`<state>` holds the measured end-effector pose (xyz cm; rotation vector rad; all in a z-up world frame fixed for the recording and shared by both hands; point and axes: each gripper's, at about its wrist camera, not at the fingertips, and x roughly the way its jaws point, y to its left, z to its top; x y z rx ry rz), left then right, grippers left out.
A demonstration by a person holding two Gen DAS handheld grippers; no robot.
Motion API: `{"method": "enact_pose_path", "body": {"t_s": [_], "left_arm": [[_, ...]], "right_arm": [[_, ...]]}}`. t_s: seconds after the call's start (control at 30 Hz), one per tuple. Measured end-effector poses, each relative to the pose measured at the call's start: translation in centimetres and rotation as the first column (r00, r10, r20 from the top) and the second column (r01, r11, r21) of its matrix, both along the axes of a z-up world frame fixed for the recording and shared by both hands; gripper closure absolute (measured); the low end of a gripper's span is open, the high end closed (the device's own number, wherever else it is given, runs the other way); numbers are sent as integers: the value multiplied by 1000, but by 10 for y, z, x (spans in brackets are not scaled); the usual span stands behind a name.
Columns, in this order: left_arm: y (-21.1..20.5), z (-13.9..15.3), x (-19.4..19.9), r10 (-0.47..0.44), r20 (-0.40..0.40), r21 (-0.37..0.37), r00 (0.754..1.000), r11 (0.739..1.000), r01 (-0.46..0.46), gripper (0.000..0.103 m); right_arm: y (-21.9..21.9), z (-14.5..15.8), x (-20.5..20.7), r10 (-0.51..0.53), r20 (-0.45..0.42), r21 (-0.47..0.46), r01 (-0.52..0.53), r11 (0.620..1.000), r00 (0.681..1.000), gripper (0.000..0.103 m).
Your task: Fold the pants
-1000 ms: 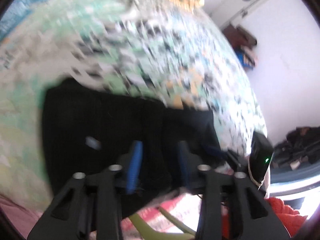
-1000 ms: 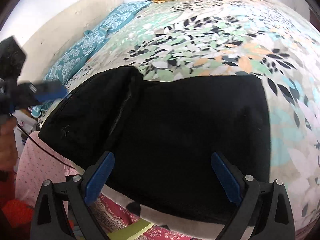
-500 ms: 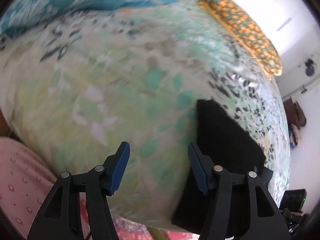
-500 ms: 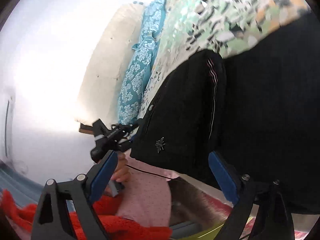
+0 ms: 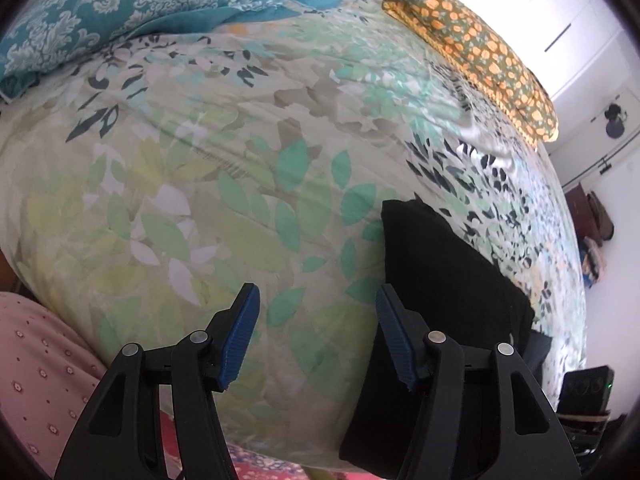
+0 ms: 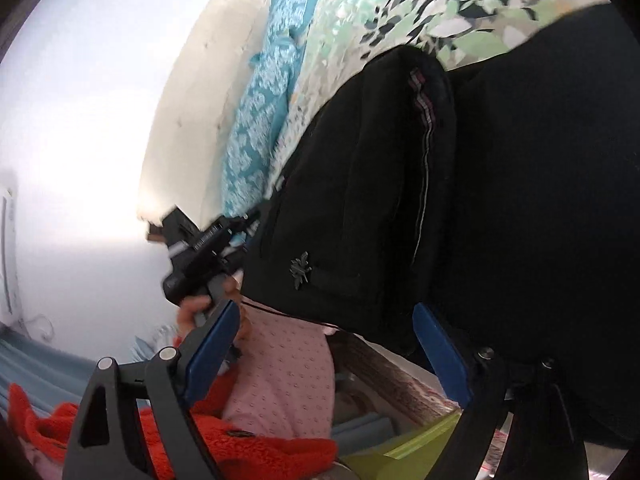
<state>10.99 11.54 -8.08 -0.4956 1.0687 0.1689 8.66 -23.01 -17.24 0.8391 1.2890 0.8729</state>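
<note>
Two views show a bed with a pair of black pants lying folded near its front edge. In the left wrist view, the left tool [image 5: 316, 332] fills the bottom of the frame, its two blue-padded fingers [image 5: 240, 336] standing apart with nothing between them, only the leaf-printed bedspread [image 5: 192, 184] behind the gap. The pants [image 5: 436, 280] sit at the lower right of this frame, a dark folded stack just behind the tool's right finger; whether that finger touches the cloth cannot be told. A teal patterned pillow [image 5: 120, 4] lies at the upper left, and an orange-flowered pillow [image 5: 480, 48] at the upper right, both well apart from the pants. Pink dotted fabric [image 5: 36, 380] shows at the lower left corner. In the right wrist view, tilted so that the bed runs up the right side, the right tool [image 6: 324, 344] reaches from the bottom of the frame with its jaws wide; they have just been closing a little, and the lower edge of the pants [image 6: 360, 184] hangs between and just above the fingertips without either pad pressing on it. A thin striped seam and a small embroidered mark show on the black cloth. At centre left, a person's hand [image 6: 196, 312] holds the other black tool beside the pants' edge. A red fuzzy garment [image 6: 248, 452] lies at the bottom left.
</note>
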Motion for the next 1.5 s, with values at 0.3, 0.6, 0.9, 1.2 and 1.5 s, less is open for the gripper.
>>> {"method": "enact_pose_path", "body": {"t_s": [0.3, 0.6, 0.9, 1.2, 1.5], "left_arm": [[2, -4, -1, 16, -14, -8, 1000, 1000, -16, 41], [-2, -7, 0, 7, -27, 6, 1000, 1000, -7, 41], [0, -9, -3, 18, -35, -13, 999, 1000, -18, 40], [-6, -8, -1, -8, -33, -17, 999, 1000, 8, 40], [-7, -11, 1, -11, -36, -37, 999, 999, 10, 40]], "right_arm": [[20, -1, 10, 105, -28, -49, -106, 993, 994, 21], [32, -11, 22, 58, -63, -80, -63, 995, 996, 31], [33, 70, 15, 102, 176, -195, -67, 979, 979, 84], [-19, 167, 4, 133, 385, -335, 4, 942, 913, 85], [-111, 128, -9, -6, 298, -461, 150, 875, 954, 85]]}}
